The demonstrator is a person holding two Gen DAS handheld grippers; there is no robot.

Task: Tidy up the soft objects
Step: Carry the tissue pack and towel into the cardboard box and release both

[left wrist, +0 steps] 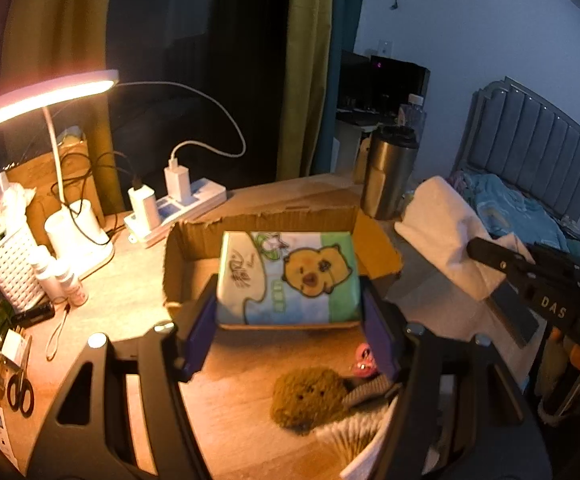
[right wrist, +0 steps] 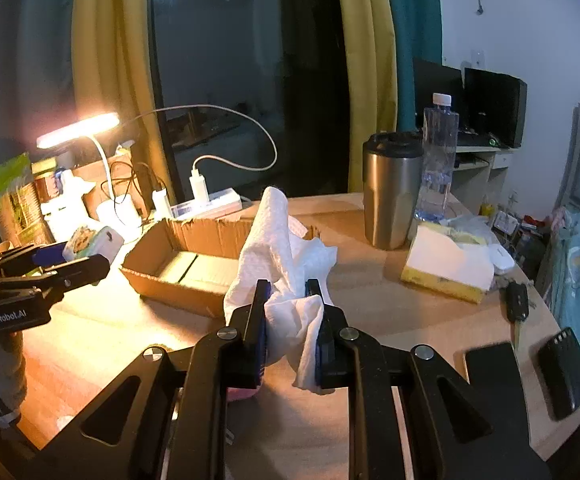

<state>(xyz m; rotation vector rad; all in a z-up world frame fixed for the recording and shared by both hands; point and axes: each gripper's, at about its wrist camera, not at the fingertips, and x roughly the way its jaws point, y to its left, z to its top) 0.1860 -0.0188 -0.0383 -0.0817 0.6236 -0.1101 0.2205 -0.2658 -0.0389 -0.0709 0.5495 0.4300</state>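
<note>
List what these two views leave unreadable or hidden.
- Left wrist view: the tissue pack in the left gripper hides most of the cardboard box floor.
- Right wrist view: the white cloth in the right gripper covers the box's right end.
- Pack lettering: too blurred to read.

Tumbler point(right wrist: 390, 192) behind cardboard box point(right wrist: 186, 264); power strip point(right wrist: 210, 205) behind.

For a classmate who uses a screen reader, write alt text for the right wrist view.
The right gripper is shut on a crumpled white paper towel above a wooden desk, in front of an open cardboard box. At left, the left gripper holds a tissue pack; a steel tumbler stands behind.
</note>
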